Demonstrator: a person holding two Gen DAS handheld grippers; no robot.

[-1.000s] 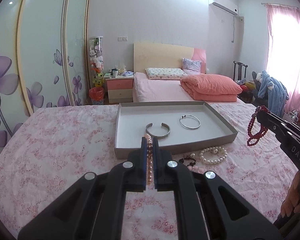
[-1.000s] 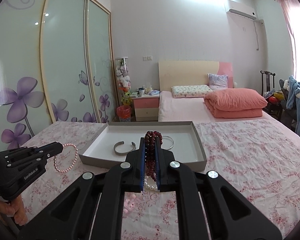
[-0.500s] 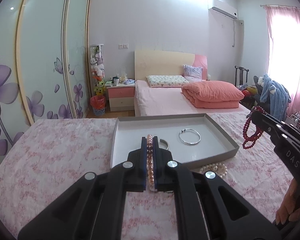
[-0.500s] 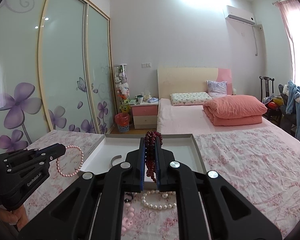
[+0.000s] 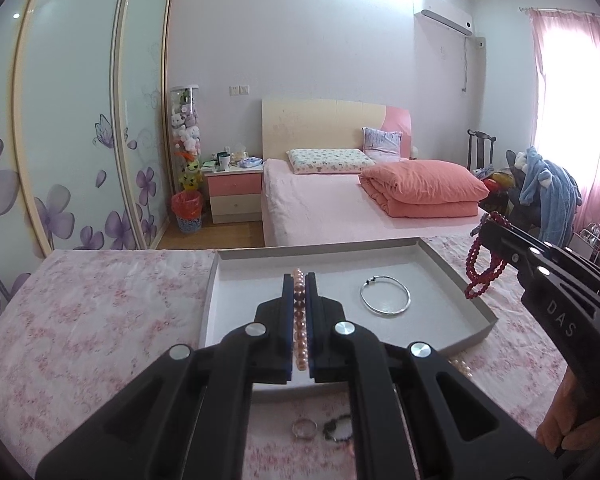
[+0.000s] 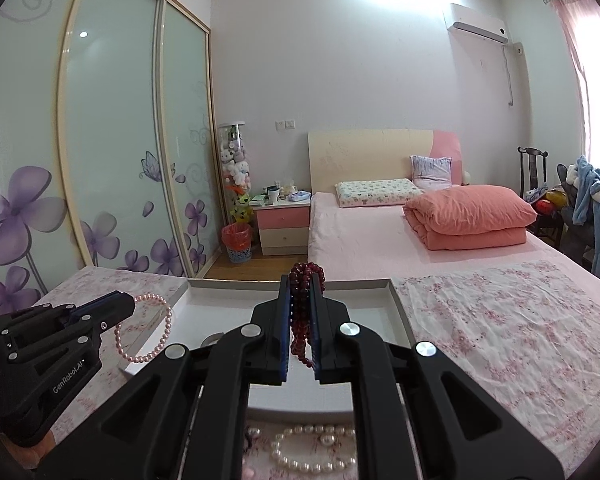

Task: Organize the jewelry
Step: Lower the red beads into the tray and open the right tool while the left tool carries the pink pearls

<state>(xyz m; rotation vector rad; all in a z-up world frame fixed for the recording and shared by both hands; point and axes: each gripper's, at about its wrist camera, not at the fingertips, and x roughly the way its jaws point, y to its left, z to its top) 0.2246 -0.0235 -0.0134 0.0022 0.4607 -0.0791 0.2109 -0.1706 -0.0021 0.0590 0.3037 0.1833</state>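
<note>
Jewelry was partly sorted: a silver bangle (image 5: pixel 385 294) lay in the grey tray (image 5: pixel 456 276). Your left gripper (image 5: pixel 299 320) clenched a pink pearl bracelet (image 5: pixel 300 336), your right gripper (image 6: pixel 300 328) dark red beads (image 6: pixel 302 320); a white pearl bracelet (image 6: pixel 314 454) and ring (image 5: pixel 304 428) remained on the floral cloth's near edge.

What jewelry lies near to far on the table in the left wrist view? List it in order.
Small ring on the floral cloth, pink pearl bracelet clamped in the left gripper, silver bangle in the tray.
</note>
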